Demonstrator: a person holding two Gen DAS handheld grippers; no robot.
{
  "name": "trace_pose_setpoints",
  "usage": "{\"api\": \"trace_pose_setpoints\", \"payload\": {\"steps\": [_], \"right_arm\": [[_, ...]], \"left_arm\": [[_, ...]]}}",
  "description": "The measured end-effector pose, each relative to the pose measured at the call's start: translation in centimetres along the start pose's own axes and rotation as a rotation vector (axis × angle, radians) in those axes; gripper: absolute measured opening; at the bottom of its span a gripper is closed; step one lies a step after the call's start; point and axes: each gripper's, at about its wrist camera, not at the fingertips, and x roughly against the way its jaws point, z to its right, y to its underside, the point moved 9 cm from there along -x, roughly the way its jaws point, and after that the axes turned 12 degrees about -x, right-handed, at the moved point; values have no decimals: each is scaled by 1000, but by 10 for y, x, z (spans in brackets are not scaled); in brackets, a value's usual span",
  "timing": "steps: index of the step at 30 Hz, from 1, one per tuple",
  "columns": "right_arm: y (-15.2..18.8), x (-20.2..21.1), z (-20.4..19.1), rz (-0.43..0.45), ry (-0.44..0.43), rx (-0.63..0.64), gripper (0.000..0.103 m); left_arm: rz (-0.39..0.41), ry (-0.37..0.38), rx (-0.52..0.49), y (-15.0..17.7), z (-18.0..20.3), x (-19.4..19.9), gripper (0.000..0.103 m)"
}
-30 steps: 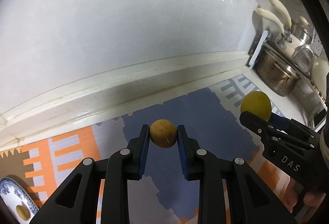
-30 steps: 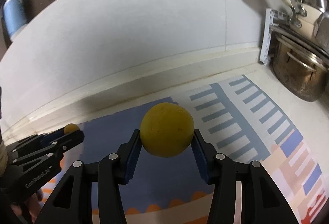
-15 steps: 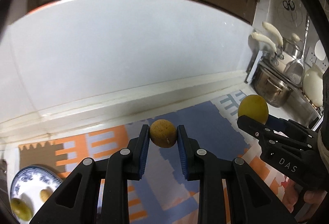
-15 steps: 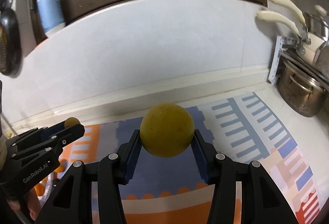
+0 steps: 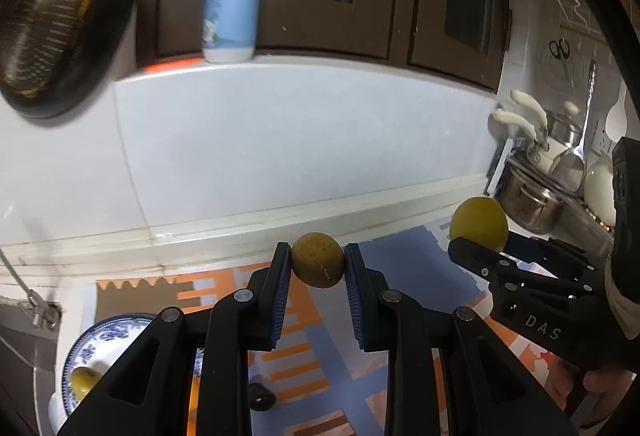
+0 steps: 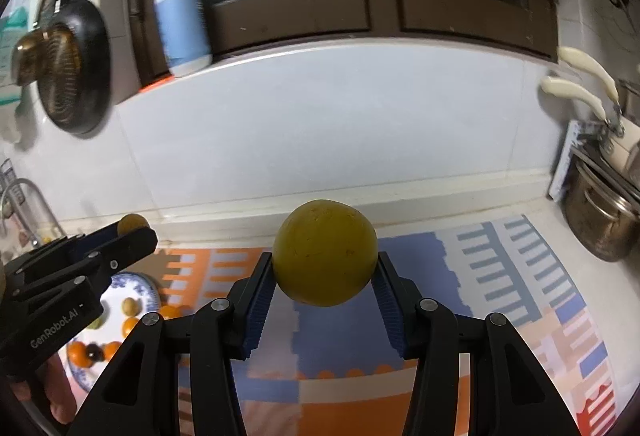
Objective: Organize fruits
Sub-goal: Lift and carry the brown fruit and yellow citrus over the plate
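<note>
My left gripper (image 5: 318, 270) is shut on a small brownish-yellow round fruit (image 5: 317, 260), held in the air above the patterned mat (image 5: 408, 268). To its right, my right gripper (image 6: 325, 272) is shut on a larger yellow round fruit (image 6: 325, 258), which also shows as the larger fruit (image 5: 479, 223) in the left wrist view. The small fruit (image 6: 133, 223) and the left gripper (image 6: 136, 232) appear at the left of the right wrist view. A blue-and-white plate (image 6: 138, 286) at the lower left holds several small orange and yellow fruits; the same plate (image 5: 86, 346) shows under the left gripper.
White tiled wall (image 5: 280, 139) runs behind the counter. A blue pump bottle (image 6: 182, 23) stands on the ledge below dark cabinets. A dark fan (image 6: 74, 75) hangs at the left. Steel pots (image 6: 600, 224) with cream handles crowd the right end. A small dark fruit (image 5: 261, 396) lies on the mat.
Both grippers have risen and tilted up with their fruits still gripped. The cabinets, bottle and fan have come into view, and the plate shows more fully at the lower left.
</note>
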Motion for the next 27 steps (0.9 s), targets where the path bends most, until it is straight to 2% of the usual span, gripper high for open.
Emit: {"api": "trace_pose_setpoints", "payload": {"steps": [19,27], "right_arm": [[11,30,-101,13,-172,157,50],[20,35,-144,2,-263,220,50]], "left_arm": [[41,-117,94,16,-65,82,27],[35,-175,120,30,-91,105,27]]}}
